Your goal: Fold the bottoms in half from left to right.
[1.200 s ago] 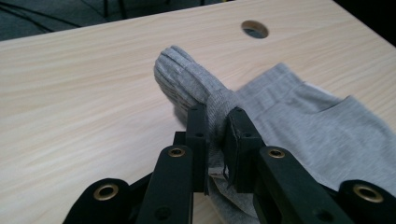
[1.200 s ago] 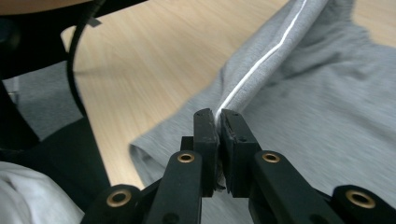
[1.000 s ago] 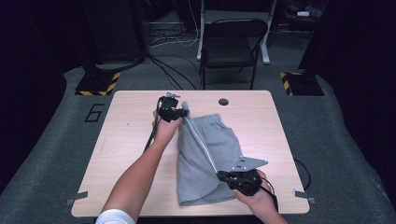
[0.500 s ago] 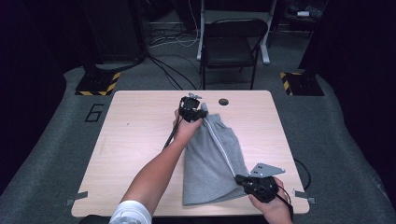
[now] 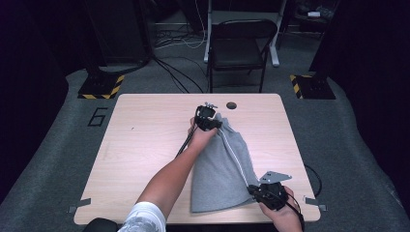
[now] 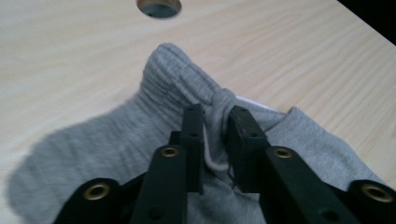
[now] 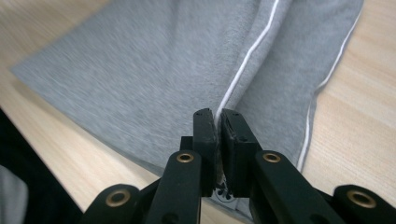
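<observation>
the folded grey fleece garment with white piping (image 5: 220, 171) is laid on the light wooden table (image 5: 145, 145), near the round cable hole (image 5: 231, 105). its waistband drawstring is seen between the just-loosened left gripper (image 6: 215, 122) jaws. its hem is clamped by the right gripper (image 7: 218, 122).

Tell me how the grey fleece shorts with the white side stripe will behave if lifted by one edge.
The grey fleece shorts will likely hang limp: the cloth already bunches and folds at the ribbed waistband. They look light, lying flat on the wooden table. The right gripper pinches the hem thin, so it should not slip easily.
</observation>
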### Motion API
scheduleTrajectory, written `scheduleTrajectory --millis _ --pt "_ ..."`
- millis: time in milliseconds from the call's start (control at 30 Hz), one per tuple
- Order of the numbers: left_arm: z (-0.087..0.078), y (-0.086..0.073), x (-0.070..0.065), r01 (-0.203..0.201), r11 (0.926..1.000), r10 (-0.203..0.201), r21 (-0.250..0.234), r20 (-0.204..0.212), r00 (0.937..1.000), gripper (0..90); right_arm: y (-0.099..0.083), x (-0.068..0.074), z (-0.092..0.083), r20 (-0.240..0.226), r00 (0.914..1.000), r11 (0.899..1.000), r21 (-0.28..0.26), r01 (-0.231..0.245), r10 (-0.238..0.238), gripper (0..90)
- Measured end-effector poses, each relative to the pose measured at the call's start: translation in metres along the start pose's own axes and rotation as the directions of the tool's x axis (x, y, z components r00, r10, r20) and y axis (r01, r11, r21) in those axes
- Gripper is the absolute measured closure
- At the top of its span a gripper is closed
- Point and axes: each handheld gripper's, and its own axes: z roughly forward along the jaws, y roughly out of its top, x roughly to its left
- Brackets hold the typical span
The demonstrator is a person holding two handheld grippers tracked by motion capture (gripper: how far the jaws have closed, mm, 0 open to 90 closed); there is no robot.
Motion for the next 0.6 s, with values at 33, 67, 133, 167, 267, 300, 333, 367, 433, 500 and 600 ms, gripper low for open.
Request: scheduleTrajectory --millis 33,67,133,167,267,300,333,367,433,500,600 --pt "0.000 -0.003 -0.001 -0.010 0.9999 0.010 -0.001 -0.004 0.9999 70.6 -0.002 -0.001 0.004 -0.005 1.0000 1.000 0.030 -0.008 0.009 84.4" --pt "0.000 -0.003 -0.001 -0.010 0.9999 0.010 -0.001 -0.004 0.9999 68.5 -0.002 -0.001 0.004 -0.005 1.0000 1.000 0.030 -0.008 0.009 84.4" --pt "-0.005 -0.005 0.001 -0.005 0.9999 0.005 -0.011 0.001 1.0000 61.9 -0.004 -0.004 0.011 0.009 0.9999 0.999 0.049 -0.009 0.009 84.4" --pt "-0.005 -0.005 0.001 -0.005 0.9999 0.005 -0.011 0.001 1.0000 58.6 -0.004 -0.005 0.011 0.007 0.9999 0.998 0.066 -0.011 0.010 84.3" --pt "-0.017 -0.009 0.010 0.018 0.9993 -0.018 -0.034 0.002 0.9998 53.4 -0.005 -0.008 0.011 0.015 0.9995 0.997 0.077 -0.027 0.026 83.2" --pt "-0.025 -0.015 0.017 0.021 0.9991 -0.022 -0.035 -0.014 0.9997 53.1 -0.006 -0.008 0.011 0.015 0.9991 0.996 0.077 -0.040 0.039 82.3" --pt "-0.025 -0.015 0.017 0.021 0.9991 -0.022 -0.035 -0.014 0.9997 52.6 -0.006 -0.008 0.011 0.015 0.9991 0.996 0.077 -0.040 0.039 82.3" --pt "-0.029 -0.017 0.021 0.017 0.9993 -0.018 -0.032 -0.027 0.9995 52.6 -0.006 -0.009 0.010 0.012 0.9985 0.996 0.076 -0.053 0.053 81.3" --pt "-0.037 -0.024 0.031 0.017 0.9995 -0.018 -0.026 -0.041 0.9990 52.3 -0.008 -0.011 0.007 0.019 0.9980 0.995 0.082 -0.062 0.060 77.3" --pt "-0.045 -0.034 0.044 0.039 0.9991 -0.040 -0.017 -0.065 0.9971 52.1 -0.009 -0.012 0.007 0.047 0.9954 0.994 0.066 -0.086 0.083 71.9" --pt "-0.048 -0.041 0.049 0.061 0.9980 -0.062 -0.012 -0.075 0.9952 52.2 -0.009 -0.015 0.006 0.055 0.9939 0.994 0.044 -0.098 0.096 68.7"
